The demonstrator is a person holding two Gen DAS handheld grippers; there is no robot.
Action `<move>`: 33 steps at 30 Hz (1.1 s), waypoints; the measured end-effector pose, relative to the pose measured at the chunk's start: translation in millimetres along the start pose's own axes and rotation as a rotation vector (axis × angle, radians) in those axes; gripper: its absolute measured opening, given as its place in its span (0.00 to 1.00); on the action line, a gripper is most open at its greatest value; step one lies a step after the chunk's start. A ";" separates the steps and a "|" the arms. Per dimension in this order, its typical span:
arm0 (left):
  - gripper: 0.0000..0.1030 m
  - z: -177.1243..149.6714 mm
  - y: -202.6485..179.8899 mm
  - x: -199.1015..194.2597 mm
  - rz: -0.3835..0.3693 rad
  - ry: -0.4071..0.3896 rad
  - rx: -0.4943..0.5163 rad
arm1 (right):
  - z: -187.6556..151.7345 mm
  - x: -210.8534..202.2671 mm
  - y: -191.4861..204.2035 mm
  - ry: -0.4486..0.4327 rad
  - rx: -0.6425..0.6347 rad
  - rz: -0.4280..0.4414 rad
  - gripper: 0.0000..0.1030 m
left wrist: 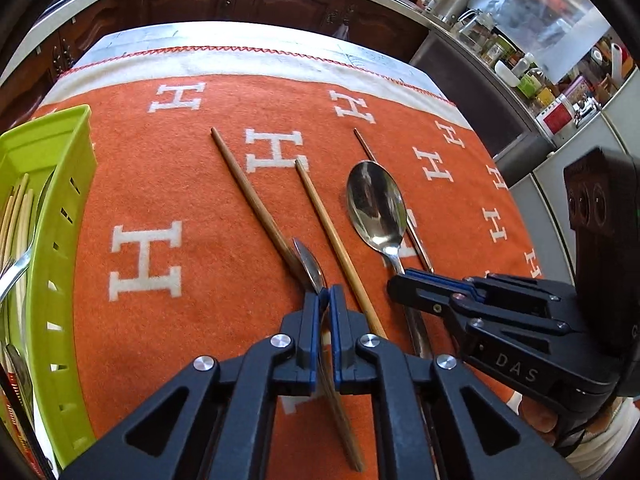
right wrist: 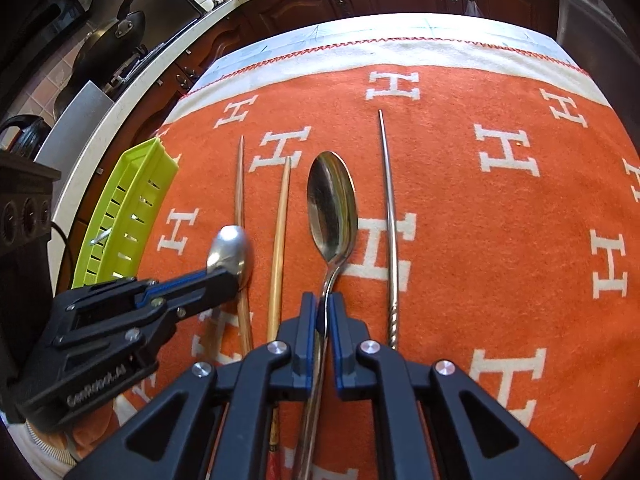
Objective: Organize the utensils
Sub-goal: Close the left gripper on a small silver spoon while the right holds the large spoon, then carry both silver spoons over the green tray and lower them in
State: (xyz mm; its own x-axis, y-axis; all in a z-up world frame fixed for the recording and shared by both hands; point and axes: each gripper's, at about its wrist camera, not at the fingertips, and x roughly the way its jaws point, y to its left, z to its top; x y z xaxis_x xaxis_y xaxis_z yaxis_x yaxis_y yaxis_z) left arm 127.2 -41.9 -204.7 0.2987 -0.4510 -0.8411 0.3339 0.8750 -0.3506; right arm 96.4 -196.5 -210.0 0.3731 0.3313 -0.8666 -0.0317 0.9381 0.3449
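Scene: counter [left wrist: 240, 280] under an orange cloth w/ white H marks; kitchen cabinets behind.
Layout: utensils lie side by side, roughly parallel, handles toward the viewer. Prob. laid out so each can be picked singly.
Basket: green slotted basket [left wrist: 60, 240] at far left edge of counter. Already holds pale chopsticks and a fork, so it looks like the sorting spot.
Left claw: left claw [left wrist: 324, 300] clenched on a small spoon [right wrist: 230, 252], pads pinching the neck just behind the bowl. The bowl pokes out past the tips and sits tilted, over the brown stick. Can't tell if it is fully off the cloth.
Right claw: right claw [right wrist: 325, 308] almost fully closed around the handle of the big spoon [right wrist: 332, 208], just behind the bowl. Pads press the thin stem from both sides. Bowl faces up and appears to rest on the cloth.
Why gripped there: the neck is narrow and near the heavy end, so the spoon should tip less when lifted (my read).
Still loose: brown chopstick [left wrist: 256, 208], pale chopstick [left wrist: 340, 248] between the two spoons, metal chopstick [right wrist: 388, 220] right of the big spoon, apart from it.
Progress: partly done, judging by the filled basket; five pieces are not in it yet.
Likely next: carry both spoons left to the basket.
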 end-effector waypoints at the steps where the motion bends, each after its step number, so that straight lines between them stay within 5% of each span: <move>1: 0.04 -0.1 0.6 1.1 0.001 0.000 -0.007 | 0.2 0.2 0.5 -0.003 0.000 -0.007 0.07; 9: 0.01 -3.3 2.5 1.0 -0.012 -0.016 -0.049 | -0.3 1.5 11.1 -0.032 -0.044 -0.074 0.06; 22: 0.00 -11.4 15.6 -76.3 -0.047 -0.162 -0.085 | -6.0 -46.5 20.3 -0.084 -0.003 0.074 0.02; 25: 0.00 -12.5 19.7 -112.1 0.004 -0.206 -0.070 | -2.5 -61.6 32.9 -0.093 -0.018 0.122 0.02; 33: 0.00 -28.7 55.2 -198.2 0.358 -0.282 -0.038 | 28.0 -71.4 105.5 -0.079 -0.047 0.265 0.02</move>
State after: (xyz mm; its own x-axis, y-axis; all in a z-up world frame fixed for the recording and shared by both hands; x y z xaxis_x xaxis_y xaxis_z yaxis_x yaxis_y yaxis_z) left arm 60.7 100.9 -69.2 0.6230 -0.1448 -0.7687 0.1338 0.9880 -0.0776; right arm 92.4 -124.1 -101.6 0.4167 0.5585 -0.7172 -0.1800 0.8241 0.5371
